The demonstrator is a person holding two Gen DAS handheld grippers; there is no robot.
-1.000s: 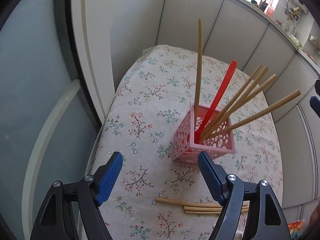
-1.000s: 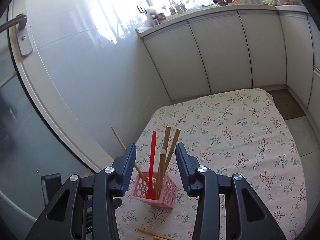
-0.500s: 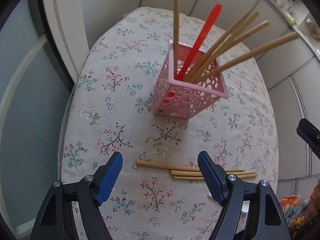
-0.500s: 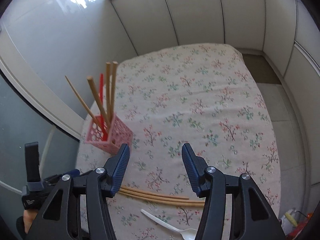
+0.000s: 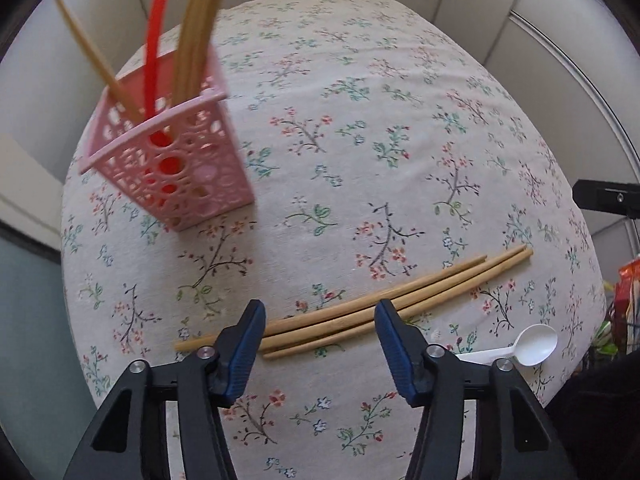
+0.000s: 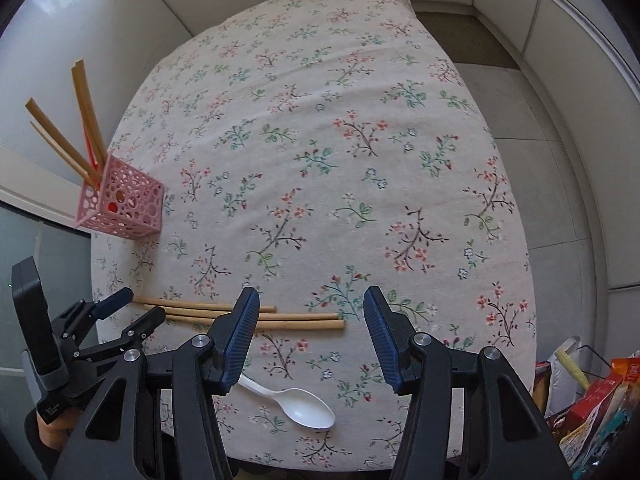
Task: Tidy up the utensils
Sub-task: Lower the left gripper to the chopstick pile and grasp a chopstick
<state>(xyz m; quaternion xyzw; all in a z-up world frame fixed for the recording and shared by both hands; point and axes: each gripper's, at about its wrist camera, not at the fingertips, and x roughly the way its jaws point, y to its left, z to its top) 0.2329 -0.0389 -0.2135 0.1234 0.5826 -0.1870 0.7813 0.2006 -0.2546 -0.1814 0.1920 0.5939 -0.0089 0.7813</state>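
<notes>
At lower centre, the left gripper point(image 5: 318, 334), empty jaws just narrowing, straddles the loose chopsticks point(image 5: 360, 308), next needing to clamp one for the pink holder point(image 5: 172, 160).

spoon point(image 5: 536, 345) handle hidden behind gripper finger; basket point(image 5: 172, 168) blurred

No readable text anywhere in either view. The red and orange packets point(image 6: 600, 404) at the lower right edge of the right wrist view carry printing, but it is too small and blurred to make out a single word. The black body of the left gripper point(image 6: 132, 314) has a faint pale marking low on its housing, far too tiny to read. The pink basket point(image 5: 176, 160), the chopsticks point(image 5: 360, 312), the white spoon point(image 6: 296, 400) and the floral tablecloth point(image 6: 320, 140) show no lettering, labels or numbers.
</notes>
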